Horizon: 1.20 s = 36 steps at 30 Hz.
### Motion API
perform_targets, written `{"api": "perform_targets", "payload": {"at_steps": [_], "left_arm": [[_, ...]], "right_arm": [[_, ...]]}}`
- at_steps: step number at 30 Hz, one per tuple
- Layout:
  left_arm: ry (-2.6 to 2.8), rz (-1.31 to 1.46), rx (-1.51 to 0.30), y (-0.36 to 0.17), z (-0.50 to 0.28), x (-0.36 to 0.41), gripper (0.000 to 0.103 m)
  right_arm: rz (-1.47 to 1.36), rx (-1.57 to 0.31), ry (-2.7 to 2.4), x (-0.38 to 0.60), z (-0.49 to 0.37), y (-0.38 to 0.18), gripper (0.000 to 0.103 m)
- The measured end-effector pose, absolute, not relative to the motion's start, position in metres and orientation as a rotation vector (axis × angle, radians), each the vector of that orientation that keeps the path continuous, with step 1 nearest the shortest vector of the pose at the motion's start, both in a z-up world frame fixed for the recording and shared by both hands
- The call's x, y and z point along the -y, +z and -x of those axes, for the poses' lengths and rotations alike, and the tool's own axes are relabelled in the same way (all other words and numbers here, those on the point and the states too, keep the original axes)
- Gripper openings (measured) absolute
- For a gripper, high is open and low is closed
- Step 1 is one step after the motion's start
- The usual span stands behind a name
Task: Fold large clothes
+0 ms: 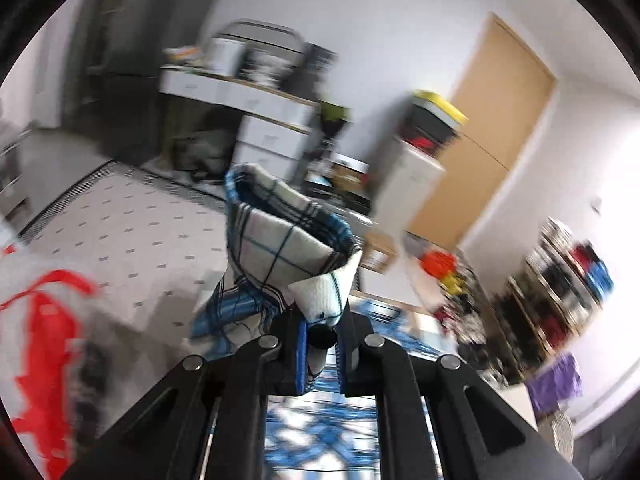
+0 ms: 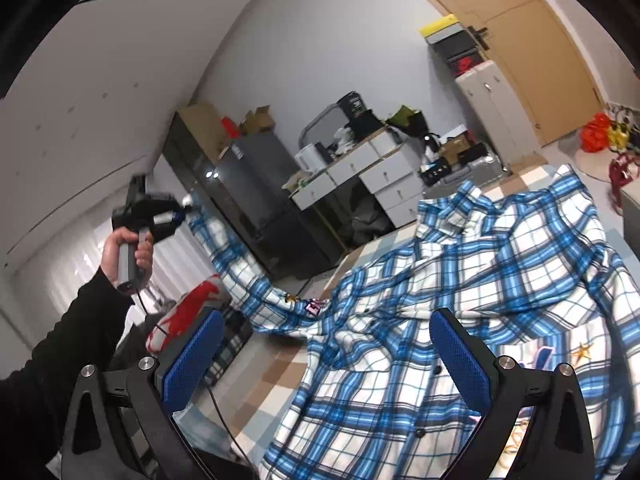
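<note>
Between the clamped left claw [image 1: 322, 338], a blue-plaid shirt [image 2: 460, 280] cuff; right claw [image 2: 326, 354] wide

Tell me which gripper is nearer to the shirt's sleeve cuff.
Left. The left gripper has its jaws shut on the sleeve cuff, lifted off to the side. The right gripper, jaws open, hovers over the plaid shirt body on the table, well away from it.

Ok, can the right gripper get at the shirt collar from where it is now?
Probably yes. The right gripper is open and empty over the plaid shirt, and the collar lies uncovered ahead of it. The left gripper is shut on the sleeve cuff, off to the side.
</note>
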<state>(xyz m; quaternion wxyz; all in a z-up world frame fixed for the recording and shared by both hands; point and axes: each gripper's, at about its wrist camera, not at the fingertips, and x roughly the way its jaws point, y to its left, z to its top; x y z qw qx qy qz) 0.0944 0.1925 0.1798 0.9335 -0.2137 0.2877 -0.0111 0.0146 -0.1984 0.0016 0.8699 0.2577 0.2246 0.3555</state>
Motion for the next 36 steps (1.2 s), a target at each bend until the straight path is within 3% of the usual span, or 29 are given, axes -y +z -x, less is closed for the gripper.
{"api": "perform_targets", "payload": {"at_steps": [6, 11, 17, 23, 26, 29, 32, 34, 35, 36], "left_arm": [[-0.198, 0.331, -0.669, 0.186, -0.141, -0.072, 0.006], [-0.315, 0.279, -0.787, 0.151, -0.188, 0.022, 0.006], [-0.432, 0.302, -1.033, 0.039, -0.227, 0.116, 0.006], [-0.496, 0.336, -1.306, -0.079, -0.225, 0.145, 0.008], [-0.59, 0.406, -1.4, -0.102, -0.213, 0.127, 0.023], [-0.677, 0.341, -1.355, -0.084, -0.186, 0.094, 0.036], [-0.689, 0.301, -1.265, -0.055, -0.168, 0.055, 0.04], [-0.645, 0.291, -1.207, -0.036, -0.159, 0.004, 0.057], [-0.605, 0.283, -1.191, -0.037, -0.165, -0.01, 0.075], [-0.547, 0.272, -1.166, -0.038, -0.165, -0.035, 0.083]], "right_arm": [[-0.6, -0.423, 0.649, 0.229, -0.016, 0.004, 0.103], [-0.678, -0.373, 0.44, 0.278, -0.011, 0.005, 0.103], [-0.792, -0.336, 0.178, 0.345, 0.01, -0.011, 0.103], [-0.722, -0.228, 0.07, 0.371, 0.023, -0.006, 0.103], [-0.746, -0.241, 0.086, 0.374, 0.019, -0.008, 0.103], [-0.731, -0.246, 0.106, 0.369, 0.015, -0.004, 0.103], [-0.708, -0.247, 0.128, 0.361, 0.019, -0.001, 0.103], [-0.697, -0.249, 0.143, 0.351, 0.022, -0.002, 0.103], [-0.689, -0.249, 0.147, 0.347, 0.021, -0.001, 0.103], [-0.677, -0.25, 0.155, 0.344, 0.02, -0.001, 0.103]]}}
